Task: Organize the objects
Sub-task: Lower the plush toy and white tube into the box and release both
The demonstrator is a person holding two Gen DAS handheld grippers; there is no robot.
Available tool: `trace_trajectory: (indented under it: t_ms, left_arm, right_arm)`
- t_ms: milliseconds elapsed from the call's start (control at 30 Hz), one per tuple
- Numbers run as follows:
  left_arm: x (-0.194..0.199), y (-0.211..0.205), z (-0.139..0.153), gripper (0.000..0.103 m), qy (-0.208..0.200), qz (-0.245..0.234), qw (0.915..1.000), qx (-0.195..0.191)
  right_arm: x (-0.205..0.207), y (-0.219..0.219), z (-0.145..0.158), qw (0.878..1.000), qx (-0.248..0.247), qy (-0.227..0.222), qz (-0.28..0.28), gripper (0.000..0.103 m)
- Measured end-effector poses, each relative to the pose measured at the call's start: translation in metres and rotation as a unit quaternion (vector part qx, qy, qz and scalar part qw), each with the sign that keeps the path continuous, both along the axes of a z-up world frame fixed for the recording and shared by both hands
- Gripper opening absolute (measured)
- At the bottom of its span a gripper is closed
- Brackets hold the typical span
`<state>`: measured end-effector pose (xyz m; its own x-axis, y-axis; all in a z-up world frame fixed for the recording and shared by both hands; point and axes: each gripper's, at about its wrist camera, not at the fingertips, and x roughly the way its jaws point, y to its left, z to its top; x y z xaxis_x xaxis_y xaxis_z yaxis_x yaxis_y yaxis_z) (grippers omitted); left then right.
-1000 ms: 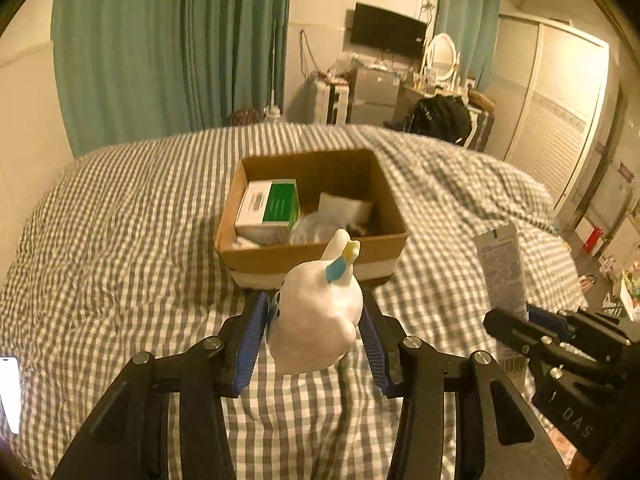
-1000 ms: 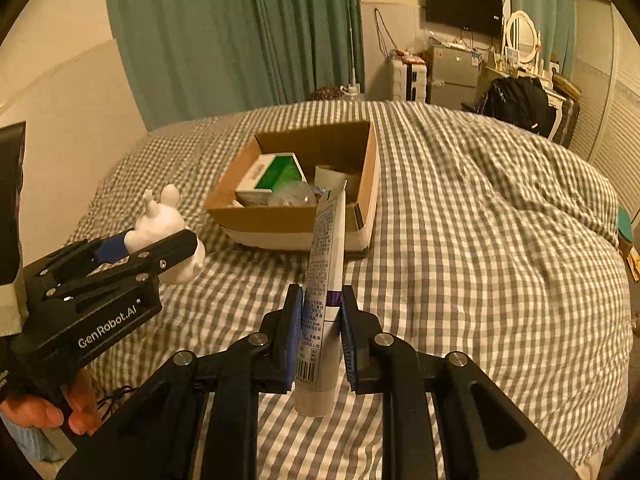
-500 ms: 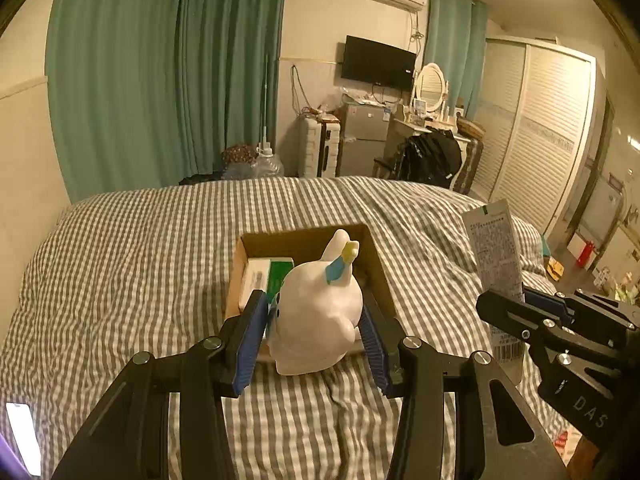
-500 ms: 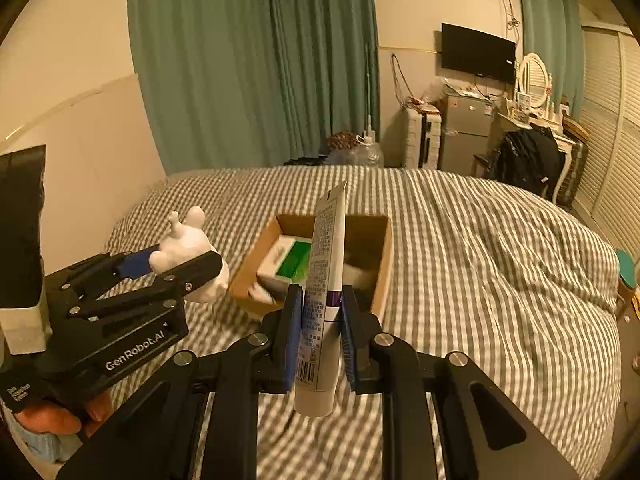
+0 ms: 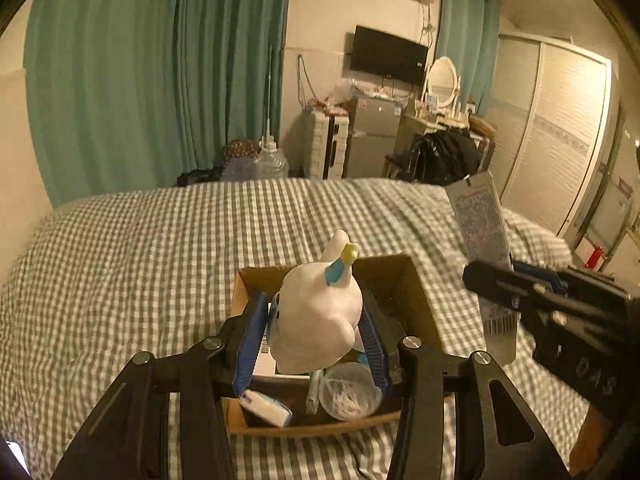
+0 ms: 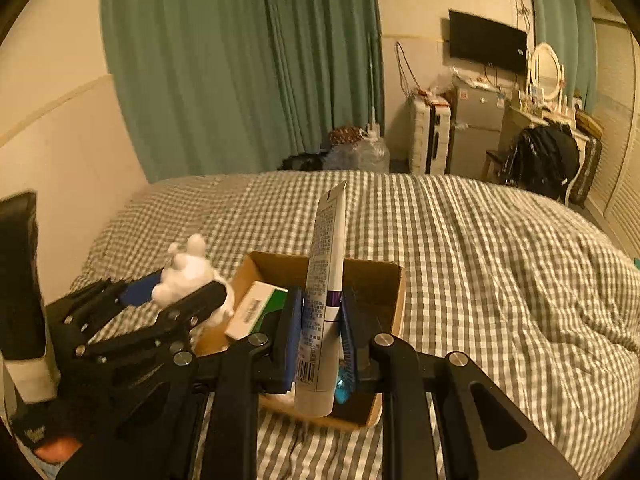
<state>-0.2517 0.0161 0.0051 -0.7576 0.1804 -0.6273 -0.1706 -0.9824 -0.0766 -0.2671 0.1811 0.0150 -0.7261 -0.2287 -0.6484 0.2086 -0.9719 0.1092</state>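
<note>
Both claws hang over a bed with a grey-and-white checked cover (image 5: 120, 264), above an open brown cardboard box (image 5: 420, 304) resting on it. Left claw (image 5: 316, 336) pinches a white plastic animal figure with a blue and yellow ear (image 5: 316, 320) between its blue pads, just over the box. Right claw (image 6: 320, 332) pinches an upright white squeeze tube with small print and a purple band (image 6: 326, 280). Inside the box lie a white-and-green carton (image 6: 256, 308), a clear round tub (image 5: 352, 396) (holding something pale) and a small white-and-blue item (image 5: 266, 408).
</note>
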Motion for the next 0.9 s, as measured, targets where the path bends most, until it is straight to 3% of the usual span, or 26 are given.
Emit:
trace_trajectory:
  t_ms: [167,200,400,633,733,900]
  left_arm:
    - [-0.032,0.006,-0.042,0.046,-0.040,-0.004,0.9992,0.002]
    - [-0.037,0.007,-0.049,0.041,-0.047,-0.006,0.9989,0.004]
    - [-0.048,0.022,-0.077,0.040,-0.069,-0.022,0.9974,-0.002]
    - [-0.042,0.029,-0.086,0.042,-0.081,-0.020,0.9965,-0.007]
    - [-0.037,0.030,-0.078,0.051,-0.077,-0.021,0.9968,-0.011]
    - [-0.022,0.021,-0.043,0.082,-0.053,-0.006,0.9985,-0.010]
  right_arm:
    - [-0.038,0.005,-0.038,0.999,0.006,-0.033,-0.007,0.018]
    - [-0.045,0.006,-0.046,0.999,0.006,-0.042,-0.009,0.018]
    - [-0.059,0.014,-0.076,0.997,0.007,-0.069,-0.018,0.019]
    - [-0.051,0.016,-0.072,0.997,0.000,-0.070,-0.028,0.024]
    - [-0.046,0.016,-0.058,0.998,-0.001,-0.059,-0.034,0.040]
    - [-0.032,0.018,-0.024,0.998,-0.002,-0.038,-0.048,0.055]
